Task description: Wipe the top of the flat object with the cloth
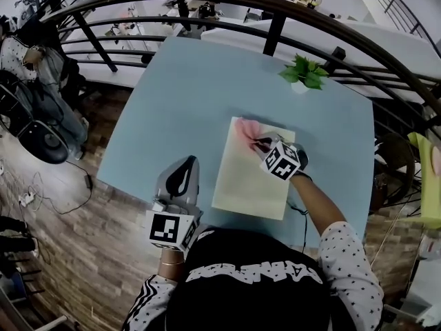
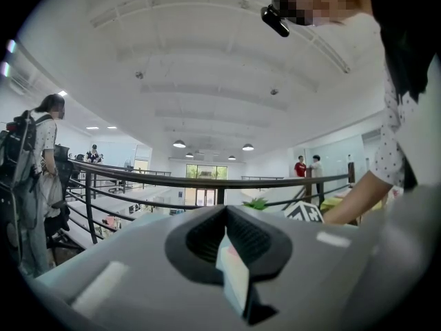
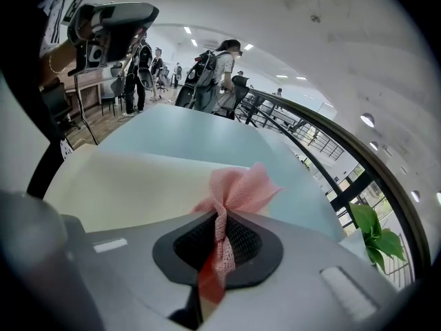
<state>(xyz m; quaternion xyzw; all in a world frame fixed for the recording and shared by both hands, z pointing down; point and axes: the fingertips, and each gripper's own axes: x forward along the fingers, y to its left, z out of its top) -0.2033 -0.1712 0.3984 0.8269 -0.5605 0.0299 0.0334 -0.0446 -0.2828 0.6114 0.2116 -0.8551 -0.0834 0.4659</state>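
Note:
A cream flat board (image 1: 251,174) lies on the light blue table (image 1: 179,102). My right gripper (image 1: 260,143) is over the board's far end, shut on a pink cloth (image 1: 246,128) that fans out onto the board's far left corner. In the right gripper view the cloth (image 3: 238,188) is twisted between the jaws of that gripper (image 3: 219,243) and spreads over the board (image 3: 131,185). My left gripper (image 1: 183,165) hangs over the table's near edge, left of the board, apart from it. Its jaws (image 2: 231,254) are shut with nothing held.
A small potted green plant (image 1: 303,72) stands at the table's far right edge. A dark metal railing (image 1: 275,29) curves behind the table. Several people (image 3: 210,74) stand beyond the table's left side. Brick floor with cables lies to the left.

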